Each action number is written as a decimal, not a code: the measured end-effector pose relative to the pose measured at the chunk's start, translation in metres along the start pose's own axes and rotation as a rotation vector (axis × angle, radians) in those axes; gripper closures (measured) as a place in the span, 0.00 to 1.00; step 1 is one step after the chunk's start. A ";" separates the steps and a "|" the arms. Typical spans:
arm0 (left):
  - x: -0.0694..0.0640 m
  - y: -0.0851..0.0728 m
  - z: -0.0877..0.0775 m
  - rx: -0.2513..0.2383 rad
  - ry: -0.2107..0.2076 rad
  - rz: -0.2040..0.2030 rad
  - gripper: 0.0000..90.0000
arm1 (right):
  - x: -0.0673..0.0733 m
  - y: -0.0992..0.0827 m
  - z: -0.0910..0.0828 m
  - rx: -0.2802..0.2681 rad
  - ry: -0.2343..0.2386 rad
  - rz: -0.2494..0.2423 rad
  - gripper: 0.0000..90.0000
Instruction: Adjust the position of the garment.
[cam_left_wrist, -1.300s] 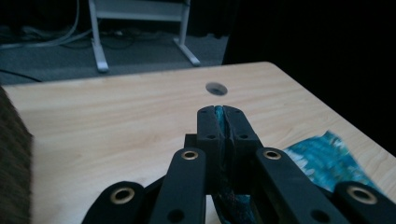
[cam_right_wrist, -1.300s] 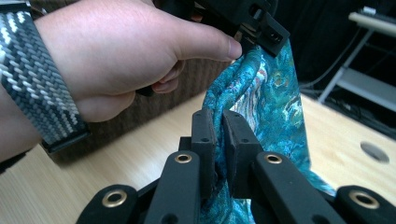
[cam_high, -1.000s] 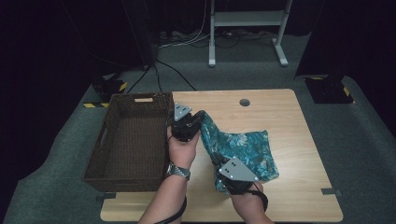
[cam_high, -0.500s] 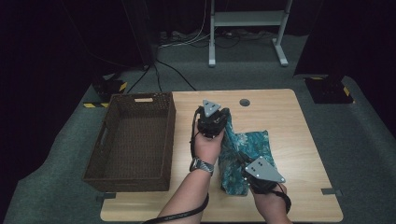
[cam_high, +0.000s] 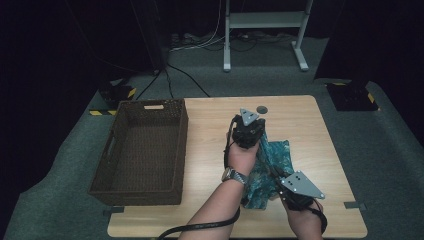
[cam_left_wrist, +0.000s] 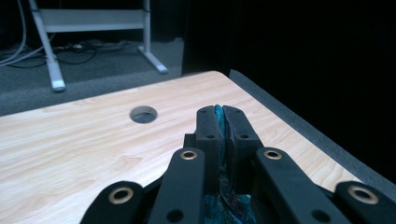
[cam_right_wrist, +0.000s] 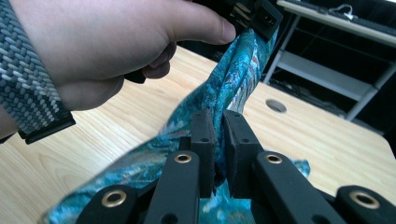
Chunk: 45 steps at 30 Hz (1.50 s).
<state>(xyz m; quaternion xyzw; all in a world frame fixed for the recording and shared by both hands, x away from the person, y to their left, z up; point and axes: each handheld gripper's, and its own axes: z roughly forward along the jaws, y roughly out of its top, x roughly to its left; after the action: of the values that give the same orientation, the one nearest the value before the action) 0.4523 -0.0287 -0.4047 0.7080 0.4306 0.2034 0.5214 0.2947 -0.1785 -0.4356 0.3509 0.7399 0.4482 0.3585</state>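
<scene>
A teal patterned cloth lies bunched on the wooden table right of centre. My left gripper is shut on one edge of the cloth, lifted a little above the table near the round cable hole. My right gripper sits nearer the front edge and is shut on another part of the same cloth, which stretches twisted from its jaws up to the left gripper and the hand that holds it.
A dark wicker basket stands on the left part of the table. A cable hole is near the far edge. Beyond the table are grey carpet, cables and a white desk frame.
Both hands moved to the right, away from the basket, carrying the cloth. The cloth, first spread flat, is now gathered and twisted between the two grippers.
</scene>
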 end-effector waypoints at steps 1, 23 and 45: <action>-0.002 -0.002 0.004 0.006 -0.003 0.000 0.95 | -0.002 -0.003 0.000 0.007 -0.003 0.005 0.93; -0.030 -0.040 0.067 0.146 -0.061 0.020 0.94 | -0.024 -0.062 0.002 0.123 -0.049 0.083 0.92; -0.033 -0.036 0.056 0.130 -0.089 0.022 0.57 | -0.035 -0.093 -0.003 0.129 -0.053 0.175 0.58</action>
<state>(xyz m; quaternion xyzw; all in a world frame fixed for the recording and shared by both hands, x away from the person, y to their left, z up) 0.4608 -0.0844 -0.4535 0.7534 0.4116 0.1491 0.4907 0.2908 -0.2415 -0.5118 0.4483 0.7239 0.4197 0.3142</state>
